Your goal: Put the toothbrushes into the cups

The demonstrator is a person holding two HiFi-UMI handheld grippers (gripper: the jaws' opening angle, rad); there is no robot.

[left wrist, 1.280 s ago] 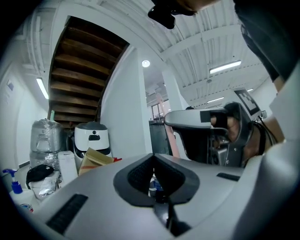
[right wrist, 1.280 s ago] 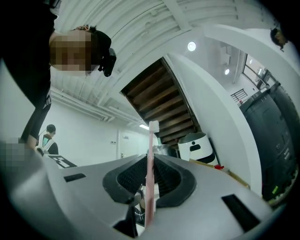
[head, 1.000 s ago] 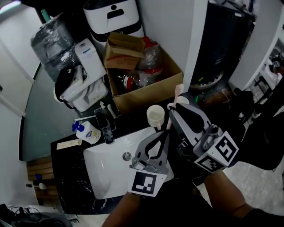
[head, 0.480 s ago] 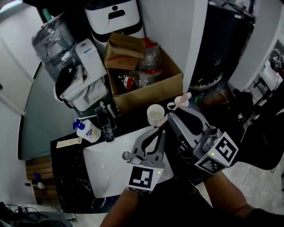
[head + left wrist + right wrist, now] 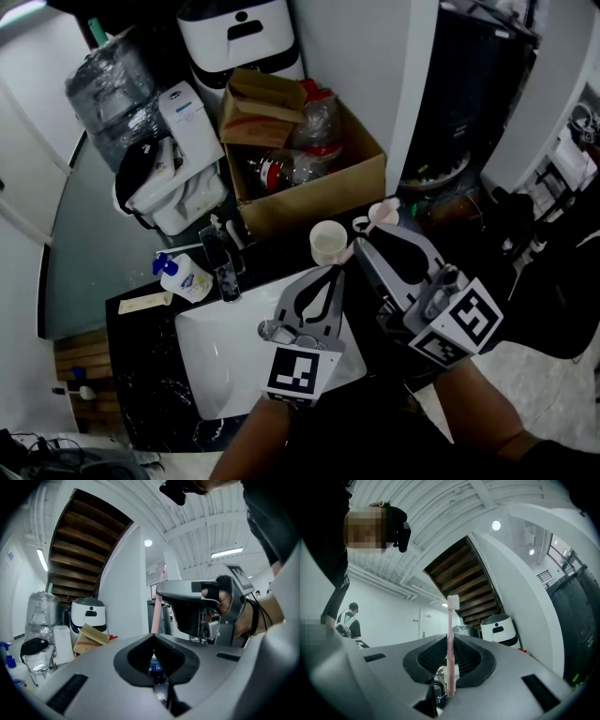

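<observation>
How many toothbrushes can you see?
1. A pink toothbrush stands upright, clamped in the right gripper, its bristles on top. More may be hidden from these views.

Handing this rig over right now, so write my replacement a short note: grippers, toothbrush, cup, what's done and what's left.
Right gripper: shut on the pink toothbrush, bristles up.
Left gripper: shut, nothing seen in it, tips close beside the right gripper.
Cream cup: upright on the black counter behind the sink, looks empty.
Done: toothbrush is in the grip.
Left: lower it into the cup. I can't clearly pick out another toothbrush.
</observation>
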